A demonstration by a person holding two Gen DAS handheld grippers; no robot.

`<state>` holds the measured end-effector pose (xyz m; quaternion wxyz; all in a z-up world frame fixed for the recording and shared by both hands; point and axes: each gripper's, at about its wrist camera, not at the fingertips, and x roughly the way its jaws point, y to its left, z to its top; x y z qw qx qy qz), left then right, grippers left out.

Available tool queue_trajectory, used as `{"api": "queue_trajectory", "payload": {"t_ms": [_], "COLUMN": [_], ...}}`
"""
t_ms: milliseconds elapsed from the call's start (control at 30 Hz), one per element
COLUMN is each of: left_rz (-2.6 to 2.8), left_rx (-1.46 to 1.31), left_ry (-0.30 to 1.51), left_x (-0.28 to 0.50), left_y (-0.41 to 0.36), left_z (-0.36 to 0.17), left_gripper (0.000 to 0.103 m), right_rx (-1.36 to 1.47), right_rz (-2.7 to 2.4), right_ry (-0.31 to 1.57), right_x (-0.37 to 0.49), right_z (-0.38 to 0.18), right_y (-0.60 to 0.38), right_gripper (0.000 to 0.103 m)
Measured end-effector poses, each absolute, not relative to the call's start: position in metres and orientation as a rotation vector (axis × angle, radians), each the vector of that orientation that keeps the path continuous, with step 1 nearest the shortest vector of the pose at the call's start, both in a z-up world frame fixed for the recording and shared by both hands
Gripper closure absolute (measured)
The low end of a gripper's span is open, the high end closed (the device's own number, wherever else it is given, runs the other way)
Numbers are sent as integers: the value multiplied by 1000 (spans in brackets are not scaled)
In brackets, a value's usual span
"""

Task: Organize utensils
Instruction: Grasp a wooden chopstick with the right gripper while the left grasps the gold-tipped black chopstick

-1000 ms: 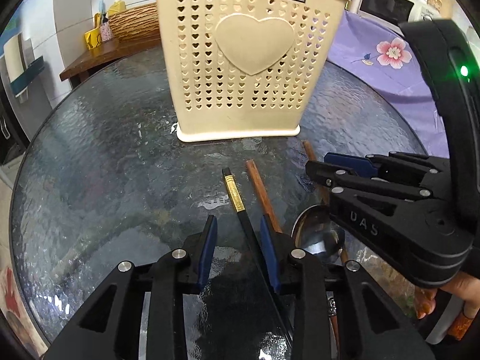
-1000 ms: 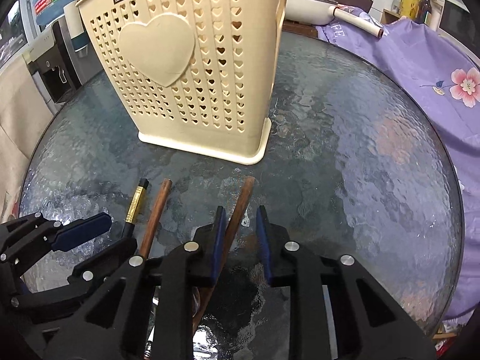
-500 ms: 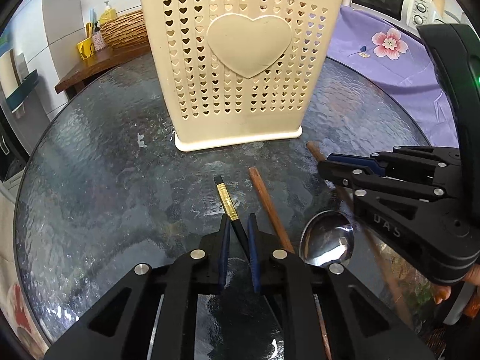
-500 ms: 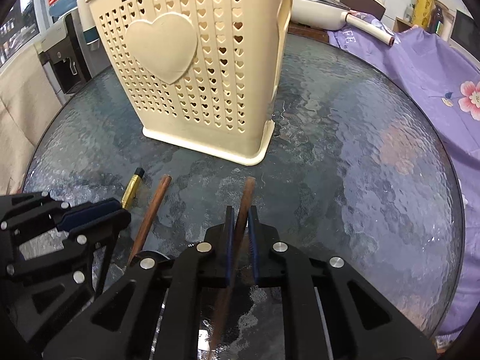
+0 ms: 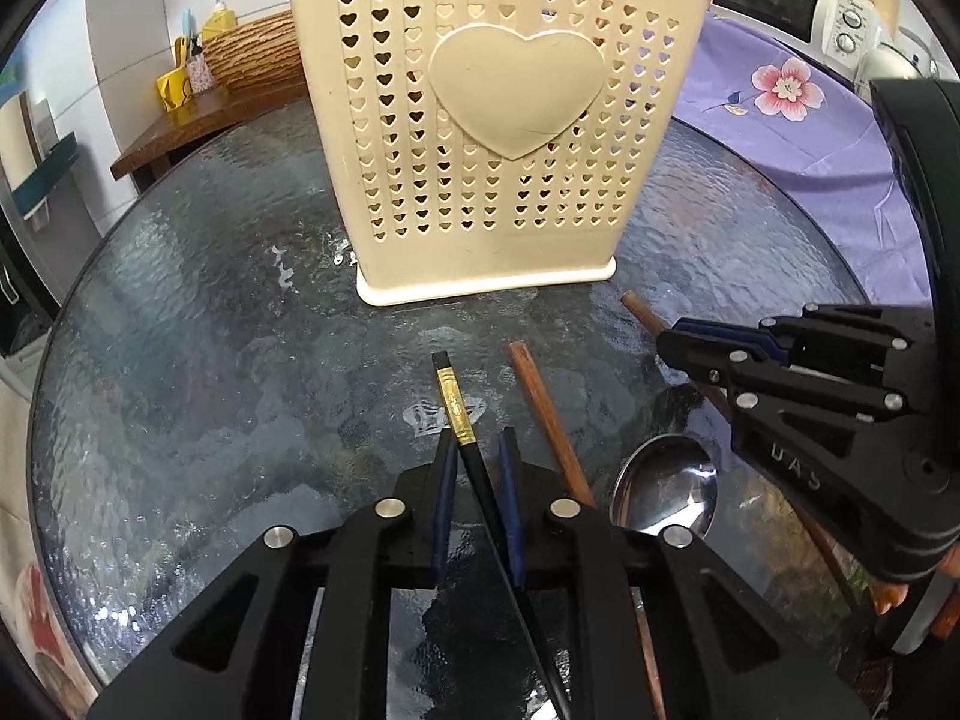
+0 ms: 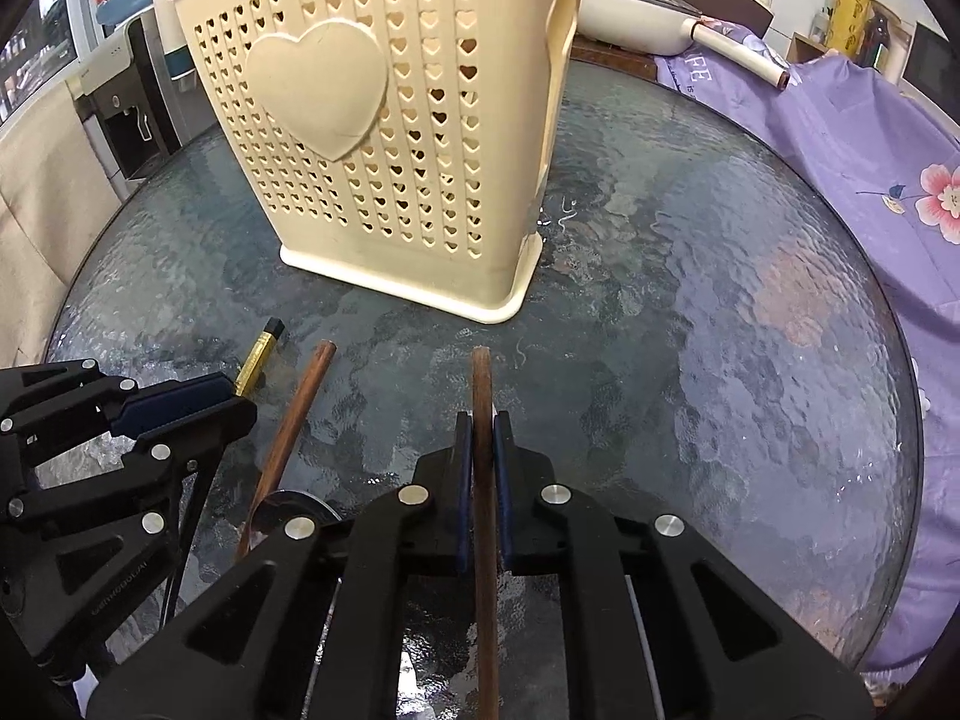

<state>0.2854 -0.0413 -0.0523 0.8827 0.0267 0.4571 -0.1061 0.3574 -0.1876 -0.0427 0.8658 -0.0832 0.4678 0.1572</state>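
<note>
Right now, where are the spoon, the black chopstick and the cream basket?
spoon (image 5: 666, 489), left wrist view, on its shiny bowl.
black chopstick (image 5: 454, 402), left wrist view, on its gold band.
cream basket (image 5: 516, 90), left wrist view, on its raised heart.

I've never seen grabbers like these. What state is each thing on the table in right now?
Left gripper: shut on the black chopstick.
Right gripper: shut on a brown chopstick.
Other brown chopstick: lying loose on the glass table.
Spoon: lying bowl up.
Cream holder: standing upright.
</note>
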Motion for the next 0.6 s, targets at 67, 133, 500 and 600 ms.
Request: {"api": "queue_trajectory", "payload": {"t_ms": [67,133,500,600], "left_rz": [-219,-217,-216,-205], "left_rx": [59,69,94,101], "left_ry": [955,956,950,950], "left_x": [288,289,288,288], "left_y": [-42,-44,-53,-53], "left_z": [-52,-52,-53,-53], "left_gripper": [87,87,94,95], "right_rx": [-180,-186,-194,-199], "right_rz": [327,323,333,339], "right_ry": [982,984,976,971], "right_x": [358,357,355,354], "right_z": [-43,-43,-42,-43], "right_y": [-186,-185,-184,-184], "right_gripper": [95,95,95,95]}}
